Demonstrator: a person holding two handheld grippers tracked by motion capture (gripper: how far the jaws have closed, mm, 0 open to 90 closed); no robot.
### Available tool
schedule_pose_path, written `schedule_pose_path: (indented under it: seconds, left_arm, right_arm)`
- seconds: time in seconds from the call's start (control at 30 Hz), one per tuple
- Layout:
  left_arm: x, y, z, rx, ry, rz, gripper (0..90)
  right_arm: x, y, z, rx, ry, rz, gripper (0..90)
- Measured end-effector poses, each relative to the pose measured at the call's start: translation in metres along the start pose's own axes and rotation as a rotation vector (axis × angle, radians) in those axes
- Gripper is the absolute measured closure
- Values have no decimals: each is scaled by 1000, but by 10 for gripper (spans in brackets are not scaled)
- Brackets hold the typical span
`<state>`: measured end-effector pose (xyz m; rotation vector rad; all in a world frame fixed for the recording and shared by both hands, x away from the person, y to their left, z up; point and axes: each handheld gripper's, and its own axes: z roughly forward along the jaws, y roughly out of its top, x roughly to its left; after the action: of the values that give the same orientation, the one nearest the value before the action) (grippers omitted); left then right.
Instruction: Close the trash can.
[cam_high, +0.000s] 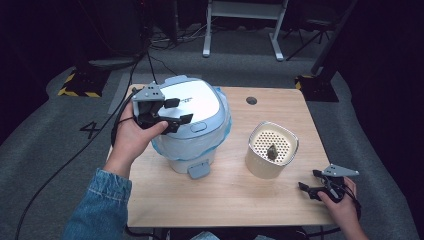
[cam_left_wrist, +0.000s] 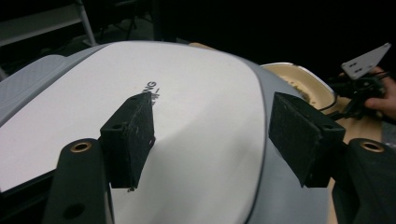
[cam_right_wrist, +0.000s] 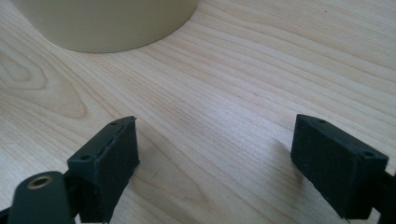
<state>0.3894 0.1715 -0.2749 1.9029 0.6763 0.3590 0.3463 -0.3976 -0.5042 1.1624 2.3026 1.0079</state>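
Wooden table (cam_high: 225, 195), with grey carpet all round it. Marked on the carpet off the table's left edge: a painted "4" (cam_high: 91, 130). Noted beyond the far corners: stand bases edged in yellow-and-black hazard tape (cam_high: 75, 87), and farther back the white legs of a desk frame (cam_high: 240, 30). Near the far edge, a dark round cable hole (cam_high: 251, 100).

Near the far left corner: a pedal bin (cam_high: 192, 145), lined with a pale blue bag (cam_high: 225, 130) bunched out under the rim, closed by its white-and-grey lid (cam_high: 200, 100), with the grey foot pedal (cam_high: 198, 169) turned toward the near edge. Contents hidden by the shut lid.

Toward the right edge, well apart from the bin: a cream container (cam_high: 260, 167) fitted with a perforated insert (cam_high: 280, 140); on the insert, one small dark piece (cam_high: 272, 151), too small to identify.

Printed on the lid (cam_left_wrist: 201, 93): dark lettering, partly masked by one jaw, with only "NG" legible.

Left gripper (cam_high: 178, 111) (cam_left_wrist: 210, 135): held over the left part of the lid, jaws released and spread, nothing between them, lid surface just beneath. No pad clearly seen to touch the lid.

Right gripper (cam_high: 309, 180) (cam_right_wrist: 215, 158): kept low at the near right corner, jaws spread wide over bare wood, grasping nothing, with the container's base just ahead.
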Motion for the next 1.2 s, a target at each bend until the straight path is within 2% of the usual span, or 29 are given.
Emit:
schedule_pose_path:
  seconds: [0.17, 0.27, 0.37, 0.57, 0.7, 0.83, 1.0, 1.2]
  left_arm:
    - [-14, -3, -14, -3, 7, 18, 289]
    - [-20, -7, -24, 4, 4, 30, 283]
    - [-26, -13, -33, -1, 17, 31, 275]
    - [-36, -33, -46, -1, 46, 12, 264]
    - [-41, -48, -53, -7, 45, -1, 262]
    - [-48, -65, -57, -1, 53, -8, 254]
    - [-55, -86, -57, 42, 77, 5, 247]
    - [-55, -106, -49, 79, 65, 1, 229]
  right_arm:
    - [1, 1, 1, 0, -2, 3, 151]
    - [1, 1, 1, 0, -3, 4, 151]
    - [2, 2, 2, 2, -4, 8, 150]
    - [3, 5, 5, 2, -12, 14, 146]
    - [3, 5, 5, 2, -13, 13, 146]
    - [3, 5, 5, 2, -12, 14, 146]
    - [3, 5, 6, 2, -11, 12, 146]
    - [3, 5, 6, 2, -11, 11, 146]
